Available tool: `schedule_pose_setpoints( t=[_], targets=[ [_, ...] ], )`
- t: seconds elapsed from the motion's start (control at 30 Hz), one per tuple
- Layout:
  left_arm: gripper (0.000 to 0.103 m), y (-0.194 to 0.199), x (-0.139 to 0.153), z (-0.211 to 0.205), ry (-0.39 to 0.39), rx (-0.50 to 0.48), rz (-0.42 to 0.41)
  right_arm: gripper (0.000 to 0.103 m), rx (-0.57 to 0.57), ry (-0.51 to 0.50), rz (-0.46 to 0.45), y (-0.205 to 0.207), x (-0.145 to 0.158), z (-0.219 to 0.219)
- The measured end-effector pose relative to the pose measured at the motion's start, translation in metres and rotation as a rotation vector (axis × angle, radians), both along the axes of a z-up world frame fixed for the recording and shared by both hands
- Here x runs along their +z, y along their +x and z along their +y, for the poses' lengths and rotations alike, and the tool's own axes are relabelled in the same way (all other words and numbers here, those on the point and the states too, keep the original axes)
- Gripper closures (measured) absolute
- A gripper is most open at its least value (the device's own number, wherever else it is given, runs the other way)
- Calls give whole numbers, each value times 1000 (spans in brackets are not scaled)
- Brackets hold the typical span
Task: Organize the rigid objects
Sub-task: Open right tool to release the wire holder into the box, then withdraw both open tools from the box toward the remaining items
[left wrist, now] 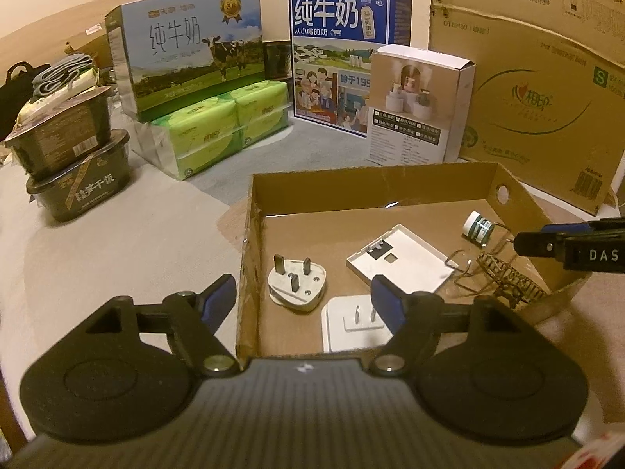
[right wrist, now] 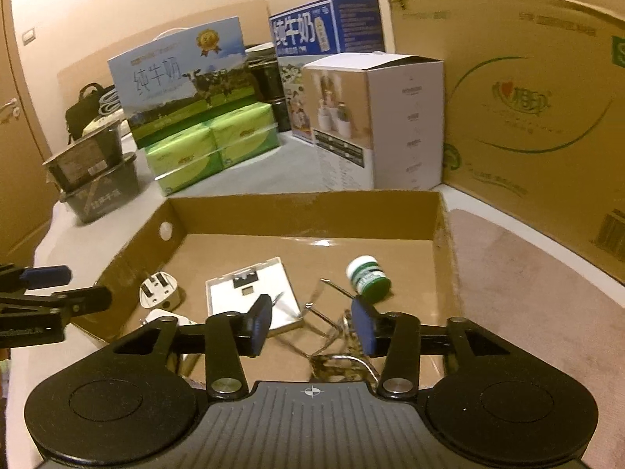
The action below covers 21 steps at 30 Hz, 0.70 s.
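My left gripper [left wrist: 304, 297] stands wide, nothing between its fingers, hanging over the near left wall of the cardboard tray [left wrist: 250, 242]. Just past its tips lie a three-pin plug [left wrist: 295, 282], prongs up, and a white charger [left wrist: 353, 326] with two flat pins, the two close together on the tray floor.

My right gripper [right wrist: 310, 322] is partly parted and grips nothing; below and between its fingers lies a wire clip [right wrist: 343, 355] with a patterned metal part, resting on the tray floor. Beyond the left finger sits a flat white panel [right wrist: 254, 293], and beyond the right finger a small green-and-white bottle [right wrist: 369, 275] lies on its side.

Behind the tray stand a white product box [right wrist: 375, 125], two milk cartons [left wrist: 187, 54], green tissue packs [left wrist: 218, 129] and a big cardboard box [left wrist: 539, 90].
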State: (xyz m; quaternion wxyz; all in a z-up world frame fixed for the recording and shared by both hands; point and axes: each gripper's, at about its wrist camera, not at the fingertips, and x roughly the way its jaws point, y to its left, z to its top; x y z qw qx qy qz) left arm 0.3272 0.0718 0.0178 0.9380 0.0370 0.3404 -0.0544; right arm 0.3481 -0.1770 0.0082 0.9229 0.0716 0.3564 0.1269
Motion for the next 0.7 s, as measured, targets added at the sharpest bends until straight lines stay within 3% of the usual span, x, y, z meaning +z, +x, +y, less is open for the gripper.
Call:
schedule_pose_setpoints(
  t=[0.23,0.7],
  targets=[
    [25,-32,11,3,-16,29,-8,42,-54,30,8,-25,11,-13],
    [14,-115,32,7,-59,95,-20,32,-45,32,12,-90,40,-10]
  ],
)
